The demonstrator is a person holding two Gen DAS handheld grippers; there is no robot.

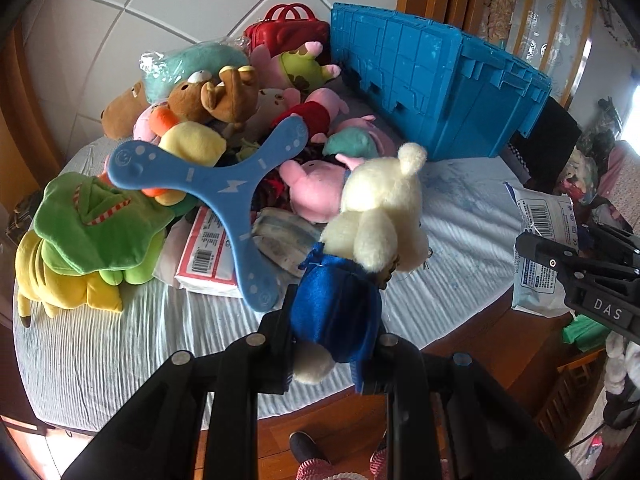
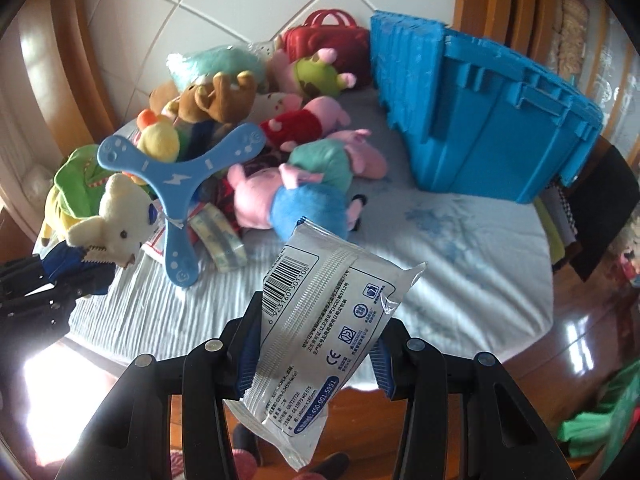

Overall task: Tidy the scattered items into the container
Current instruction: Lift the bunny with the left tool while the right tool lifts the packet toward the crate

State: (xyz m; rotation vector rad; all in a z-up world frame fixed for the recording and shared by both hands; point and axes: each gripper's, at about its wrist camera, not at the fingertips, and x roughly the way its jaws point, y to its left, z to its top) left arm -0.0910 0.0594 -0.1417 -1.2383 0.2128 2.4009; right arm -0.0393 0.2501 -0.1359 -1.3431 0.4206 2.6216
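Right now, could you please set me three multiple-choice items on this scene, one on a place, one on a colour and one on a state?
1. Where does the blue crate stand on the table?
A. at the far right, apart from the toy pile
B. in the middle of the toy pile
C. on the floor

2. What colour is the three-armed boomerang?
A. red
B. blue
C. yellow

3. What do the right tongs hold?
A. nothing
B. a pink pig plush
C. a white wipes packet

Answers: 1 A, the crate stands right of the plush heap with bare cloth between; 2 B, it is blue with pale markings; 3 C, the packet sits clamped between both fingers.
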